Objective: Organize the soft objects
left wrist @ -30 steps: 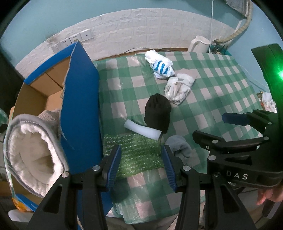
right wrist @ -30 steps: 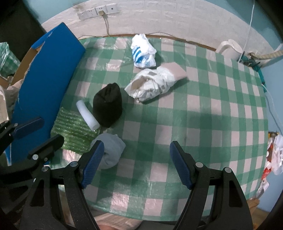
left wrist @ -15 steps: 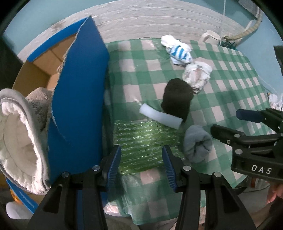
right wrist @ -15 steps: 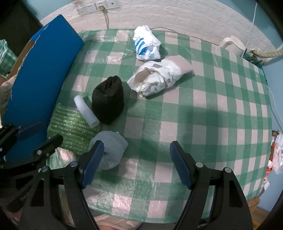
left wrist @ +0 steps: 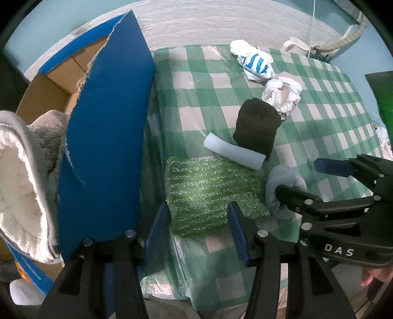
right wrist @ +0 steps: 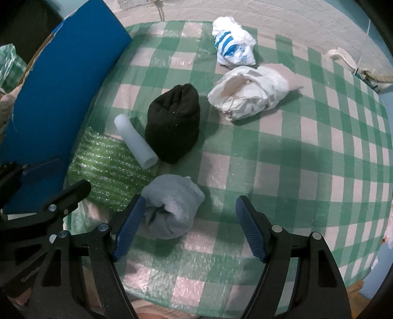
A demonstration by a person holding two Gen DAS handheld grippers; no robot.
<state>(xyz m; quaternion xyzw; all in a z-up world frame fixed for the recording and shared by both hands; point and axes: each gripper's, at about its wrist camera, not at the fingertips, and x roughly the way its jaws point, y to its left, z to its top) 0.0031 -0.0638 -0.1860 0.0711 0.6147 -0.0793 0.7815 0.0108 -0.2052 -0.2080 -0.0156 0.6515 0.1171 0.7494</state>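
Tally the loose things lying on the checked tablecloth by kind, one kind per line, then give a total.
Rolled sock bundles: 2, black bundle, grey bundle
Crumpled plastic bags: 2, blue-striped bag, white bag
Green bubble wrap sheet: 1
Pale foam tube: 1
Total: 6

Both wrist views look down close over the checked tablecloth point(left wrist: 211, 81), sharing grey sock point(right wrist: 172, 206), green wrap point(left wrist: 211, 191).

Checked tablecloth point(right wrist: 282, 157); white kettle point(left wrist: 296, 45); wall sockets point(right wrist: 133, 2).

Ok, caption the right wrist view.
Open right gripper approaching a rolled grey sock on the checked tablecloth.
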